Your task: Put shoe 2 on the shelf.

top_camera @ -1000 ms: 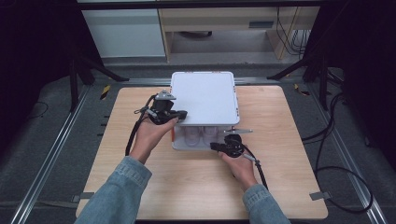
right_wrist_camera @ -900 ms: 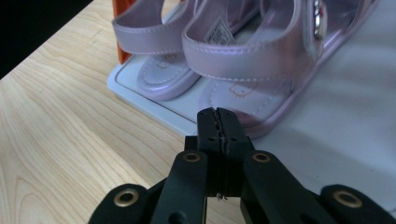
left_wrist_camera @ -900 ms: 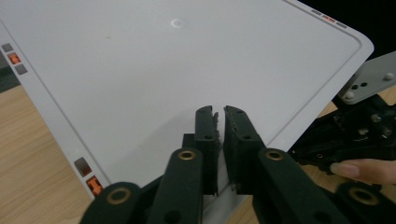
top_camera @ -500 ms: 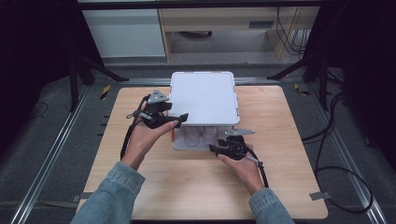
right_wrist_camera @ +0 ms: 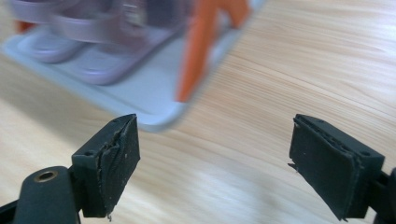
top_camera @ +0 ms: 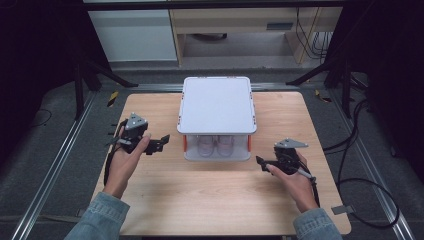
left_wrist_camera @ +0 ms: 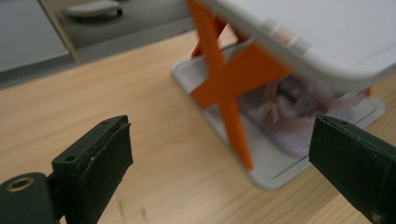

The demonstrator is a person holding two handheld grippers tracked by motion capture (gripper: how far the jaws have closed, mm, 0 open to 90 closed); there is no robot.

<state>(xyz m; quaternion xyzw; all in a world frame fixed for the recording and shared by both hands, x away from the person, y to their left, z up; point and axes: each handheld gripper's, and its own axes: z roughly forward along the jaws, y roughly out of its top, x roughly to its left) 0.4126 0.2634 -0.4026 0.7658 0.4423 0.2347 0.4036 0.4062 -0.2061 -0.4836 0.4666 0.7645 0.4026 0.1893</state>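
- Two grippers flank a white storage box [top_camera: 217, 117] that stands near the middle of the wooden worktop [top_camera: 165, 200], toward its far edge; neither touches it.
- The left gripper [top_camera: 159, 143] sits off the box's left side, toward the worktop's left edge. Its jaws have just been opening and now stand wide apart with only bare wood between them.
- The right gripper [top_camera: 260, 163] sits off the box's near right corner, toward the worktop's right edge. Its jaws have also just been opening, stand wide apart and hold nothing.
- Nothing lies on the worktop between either gripper and the box.
- Around the worktop: dark floor, metal rails along both sides, black stand legs, and cables [top_camera: 360, 165] looping on the right.
- From above, the flat white lid [top_camera: 217, 102] covers most of the box; two pale shapes show through the clear front wall.
- The left gripper view adds crossed orange struts [left_wrist_camera: 229, 79] holding the lid above the grey base tray [left_wrist_camera: 271, 163], with blurred pinkish contents behind.
- The right gripper view shows the tray's rounded corner [right_wrist_camera: 159, 116] and one orange strut, blurred; what the contents are cannot be told.
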